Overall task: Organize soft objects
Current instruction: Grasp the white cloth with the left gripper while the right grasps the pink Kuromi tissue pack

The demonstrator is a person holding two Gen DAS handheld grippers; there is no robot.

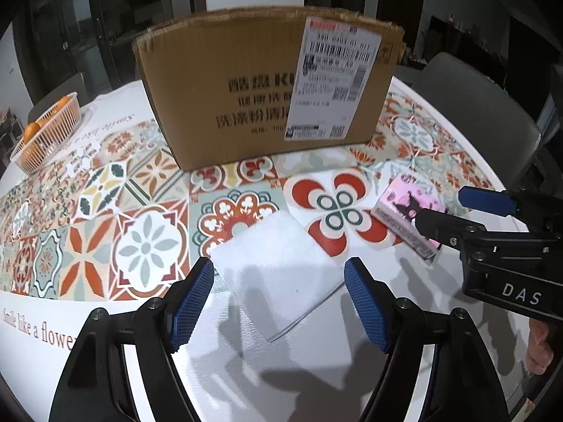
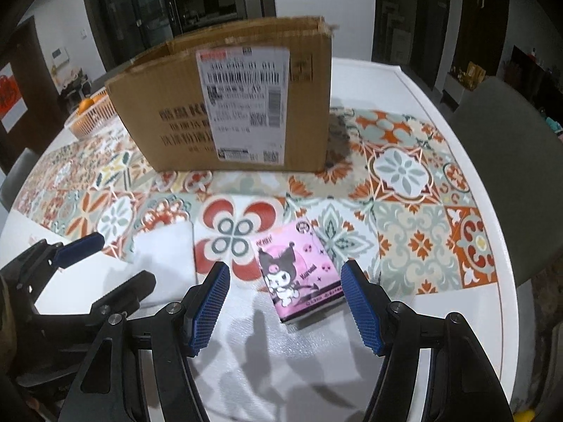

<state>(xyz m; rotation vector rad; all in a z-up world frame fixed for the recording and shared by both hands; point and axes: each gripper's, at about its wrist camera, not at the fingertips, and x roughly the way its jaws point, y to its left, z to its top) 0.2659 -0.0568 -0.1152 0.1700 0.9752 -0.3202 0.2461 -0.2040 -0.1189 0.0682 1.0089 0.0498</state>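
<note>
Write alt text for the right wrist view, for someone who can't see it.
The open right gripper hovers just short of a pink tissue pack lying on a patterned tablecloth. A cardboard box stands behind, a white cloth lies to the left, and the left gripper, also open, shows at the left edge.

1. The left black two-finger tool with blue ribbed pads (image 1: pixel 279 302) has its jaws spread wide, with nothing between the pads.
2. Its left pad (image 1: pixel 191 304) and right pad (image 1: pixel 366 304) angle outward from each other.
3. The right black two-finger tool with blue ribbed pads (image 2: pixel 285 302) is likewise spread wide and grips nothing.
4. In the left wrist view, the right tool comes in from the right edge, with part of a hand (image 1: pixel 540 346) behind it.
5. The two tools sit side by side, apart.
</note>
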